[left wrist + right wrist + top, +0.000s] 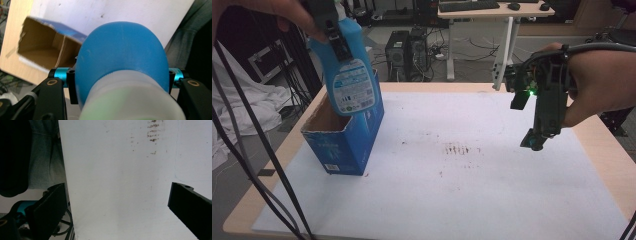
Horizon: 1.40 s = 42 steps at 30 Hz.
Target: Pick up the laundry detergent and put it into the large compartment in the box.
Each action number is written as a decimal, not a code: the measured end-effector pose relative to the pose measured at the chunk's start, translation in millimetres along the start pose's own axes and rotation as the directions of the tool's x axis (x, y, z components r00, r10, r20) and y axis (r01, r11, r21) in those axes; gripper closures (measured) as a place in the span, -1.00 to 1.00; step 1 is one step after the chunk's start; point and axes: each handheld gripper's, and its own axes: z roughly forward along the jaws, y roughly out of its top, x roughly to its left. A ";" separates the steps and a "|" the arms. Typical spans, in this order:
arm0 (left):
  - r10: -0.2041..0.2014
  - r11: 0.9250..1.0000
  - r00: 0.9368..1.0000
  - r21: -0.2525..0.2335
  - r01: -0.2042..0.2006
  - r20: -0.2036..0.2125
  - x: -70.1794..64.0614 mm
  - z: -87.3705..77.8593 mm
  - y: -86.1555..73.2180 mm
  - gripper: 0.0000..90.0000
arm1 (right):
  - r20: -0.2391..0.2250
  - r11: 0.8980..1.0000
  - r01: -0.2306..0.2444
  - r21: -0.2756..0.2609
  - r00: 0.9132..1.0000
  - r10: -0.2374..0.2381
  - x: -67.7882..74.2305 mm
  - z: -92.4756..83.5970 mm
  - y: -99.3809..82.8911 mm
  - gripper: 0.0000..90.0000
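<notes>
The blue bottle (347, 65) hangs tilted over the open top of the blue cardboard box (343, 142) at the far left of the tabletop (492, 200), its base at or just inside the rim (the high view does not settle whether it touches the box wall), so by my reading the lowering is begun but not finished: the bottle has yet to go down inside and be let go. The left gripper (332, 30) has its fingers clamped on the bottle's upper part; in the left gripper view the smooth, rounded blue plastic shoulder (122, 55) bulges between them, with a paler translucent neck below. The bottle carries a glossy printed label; the box shows raw brown card inside and a printed blue skin outside. The right gripper (539, 132) hovers over the right side, fingers (50, 205) well apart and empty, above a matte white sheet marked with brownish smudges (457, 149).
</notes>
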 end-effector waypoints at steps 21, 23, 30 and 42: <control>-0.211 0.977 0.977 0.038 0.211 -0.015 42.9 22.8 -41.5 -0.14 | -0.006 1.000 -0.005 0.011 1.000 0.005 -4.7 5.3 5.3 -0.96; -0.221 0.974 0.975 0.047 0.221 -0.013 43.5 29.1 -41.6 -0.14 | -0.003 1.000 -0.001 0.009 1.000 0.001 -5.7 5.3 4.9 -0.96; -0.277 0.959 0.961 0.066 0.276 0.007 47.1 54.8 -43.8 -0.13 | -0.005 1.000 -0.006 0.008 1.000 0.006 -4.7 5.3 5.5 -0.96; -0.256 0.963 0.966 0.094 0.252 0.039 54.5 111.2 -50.4 -0.13 | -0.003 1.000 -0.004 0.009 1.000 0.004 -2.5 5.4 5.3 -0.96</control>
